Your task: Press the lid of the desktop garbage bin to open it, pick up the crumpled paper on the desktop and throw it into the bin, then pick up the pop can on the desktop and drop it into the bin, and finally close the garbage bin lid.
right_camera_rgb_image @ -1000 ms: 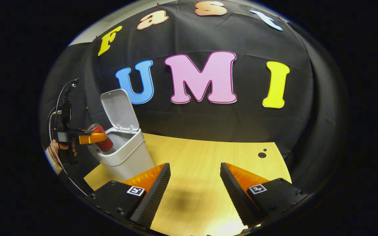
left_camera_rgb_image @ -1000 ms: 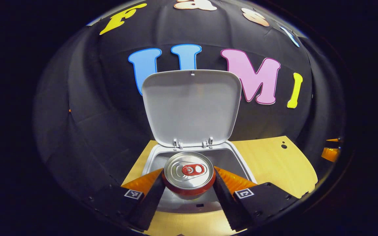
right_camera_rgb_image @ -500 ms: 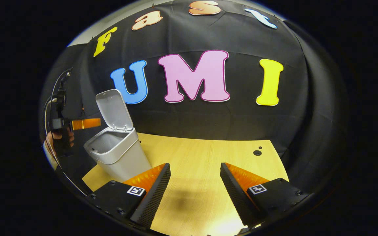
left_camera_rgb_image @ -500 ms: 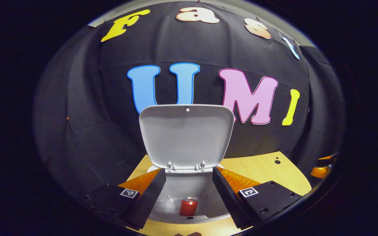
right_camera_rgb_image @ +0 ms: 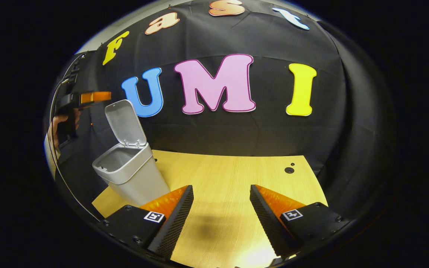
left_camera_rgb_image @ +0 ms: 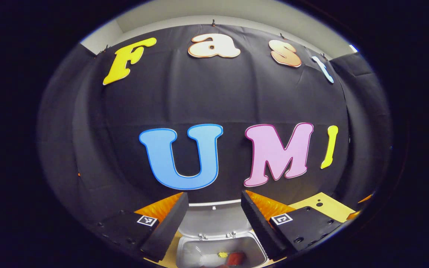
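The bin (left_camera_rgb_image: 220, 249) is seen open, lid (right_camera_rgb_image: 125, 123) raised, with the red pop can (left_camera_rgb_image: 236, 257) and paper (left_camera_rgb_image: 210, 259) inside, below the left tongs (left_camera_rgb_image: 214, 219), which are spread and empty. The right tongs (right_camera_rgb_image: 218, 219), parted and empty, are held over the surface (right_camera_rgb_image: 229, 175) beside the bin.

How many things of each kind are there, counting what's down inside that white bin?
Bins: 1, white bin, lid up
Cans: 1, red can inside
Paper wads: 1, crumpled paper inside
Grippers: 2, left gripper, right gripper
Total: 5
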`<move>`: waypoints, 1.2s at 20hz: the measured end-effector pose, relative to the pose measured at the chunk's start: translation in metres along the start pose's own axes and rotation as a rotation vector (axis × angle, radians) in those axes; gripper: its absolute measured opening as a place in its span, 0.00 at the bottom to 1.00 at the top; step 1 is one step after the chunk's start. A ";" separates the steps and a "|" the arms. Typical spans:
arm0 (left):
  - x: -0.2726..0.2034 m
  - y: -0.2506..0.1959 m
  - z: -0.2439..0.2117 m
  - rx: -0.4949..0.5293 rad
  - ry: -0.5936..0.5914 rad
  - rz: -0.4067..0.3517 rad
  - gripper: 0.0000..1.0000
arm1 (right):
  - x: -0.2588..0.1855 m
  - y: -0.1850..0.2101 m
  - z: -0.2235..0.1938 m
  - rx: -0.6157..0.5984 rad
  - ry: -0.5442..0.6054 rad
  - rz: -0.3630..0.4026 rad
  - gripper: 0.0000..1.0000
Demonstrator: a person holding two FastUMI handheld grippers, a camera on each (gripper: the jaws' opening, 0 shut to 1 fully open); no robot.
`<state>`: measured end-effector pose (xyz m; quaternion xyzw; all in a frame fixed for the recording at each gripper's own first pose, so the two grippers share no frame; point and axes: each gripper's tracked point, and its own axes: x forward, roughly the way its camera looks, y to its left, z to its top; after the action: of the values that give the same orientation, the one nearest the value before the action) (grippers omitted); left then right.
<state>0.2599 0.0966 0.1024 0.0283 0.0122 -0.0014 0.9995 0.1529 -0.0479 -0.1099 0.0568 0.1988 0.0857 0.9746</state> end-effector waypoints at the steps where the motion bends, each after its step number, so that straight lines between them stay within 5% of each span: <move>1: 0.009 -0.002 0.004 -0.005 -0.013 -0.005 0.95 | 0.001 -0.001 -0.002 0.000 0.004 0.000 0.98; 8: 0.061 -0.001 -0.047 -0.010 0.145 -0.007 0.92 | -0.001 0.002 -0.010 0.004 0.025 0.010 0.98; 14: 0.028 -0.004 -0.057 -0.030 0.203 -0.030 0.95 | 0.001 0.015 -0.013 -0.046 0.035 0.034 0.98; 24: -0.046 -0.018 -0.133 -0.103 0.475 -0.090 0.94 | 0.022 0.048 -0.008 -0.056 0.040 0.111 0.98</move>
<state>0.2105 0.0859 -0.0301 -0.0238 0.2480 -0.0384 0.9677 0.1625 0.0036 -0.1190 0.0387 0.2123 0.1463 0.9654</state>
